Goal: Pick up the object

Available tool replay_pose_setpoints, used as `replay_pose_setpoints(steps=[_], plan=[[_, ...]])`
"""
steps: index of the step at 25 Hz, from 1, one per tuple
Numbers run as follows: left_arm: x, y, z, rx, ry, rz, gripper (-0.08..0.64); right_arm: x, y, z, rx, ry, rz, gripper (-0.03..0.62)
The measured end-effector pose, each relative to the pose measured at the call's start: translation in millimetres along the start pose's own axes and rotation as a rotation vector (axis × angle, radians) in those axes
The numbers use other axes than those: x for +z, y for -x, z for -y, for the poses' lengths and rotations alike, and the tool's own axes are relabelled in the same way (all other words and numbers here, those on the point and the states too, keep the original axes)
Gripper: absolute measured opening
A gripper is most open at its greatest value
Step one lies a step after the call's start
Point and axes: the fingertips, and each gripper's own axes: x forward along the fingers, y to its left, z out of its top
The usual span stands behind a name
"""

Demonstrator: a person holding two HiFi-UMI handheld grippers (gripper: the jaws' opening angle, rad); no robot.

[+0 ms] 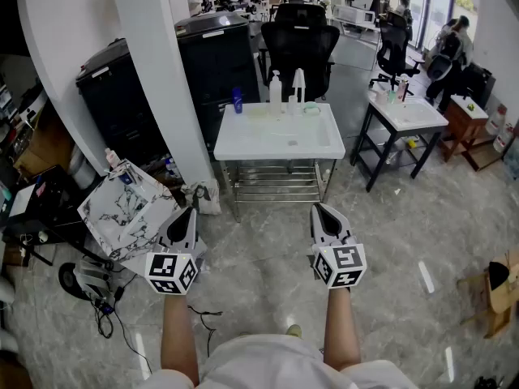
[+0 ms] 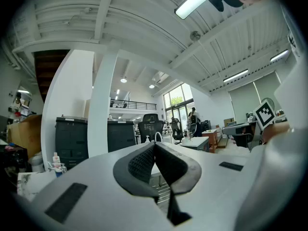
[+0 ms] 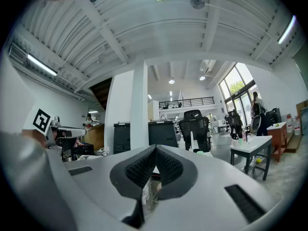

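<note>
Head view shows the things that could be picked up standing far off, along the back edge of the white table (image 1: pixel 280 144). They are a blue bottle (image 1: pixel 237 100), two tall white bottles (image 1: pixel 276 92) and a small pale green thing (image 1: pixel 312 109). I cannot tell which one is the object. The white bottles are thin and stand close together, so I think a gripper reaching for one could bump the other and knock it over. The table is well apart from the person, so there is walking to do first. Black wires (image 1: pixel 105 310) lie on the floor near the left foot, and a foot could catch on them. The left gripper (image 1: pixel 185 217) has its two jaws pressed together with nothing between them, and so does the right gripper (image 1: pixel 324 215). Each has to spread its jaws before it can take anything, or it will only push the bottle away. Both grippers are held low in front of the person's body, side by side with a gap between them. The bare arms reach forward, and the tips point at the table.
</note>
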Motion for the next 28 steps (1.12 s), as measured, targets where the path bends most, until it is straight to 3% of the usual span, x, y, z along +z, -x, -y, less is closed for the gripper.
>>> replay_pose_setpoints(steps=[22,28], plan=[[2,7,32,-0.019,-0.017,-0.017,0.017,4,23,1,0.024,-0.007,0.014,0.006],[1,4,39,-0.027,-0.013,-0.026,0.092,4,23,4,0.032,-0.011,0.013,0.006]])
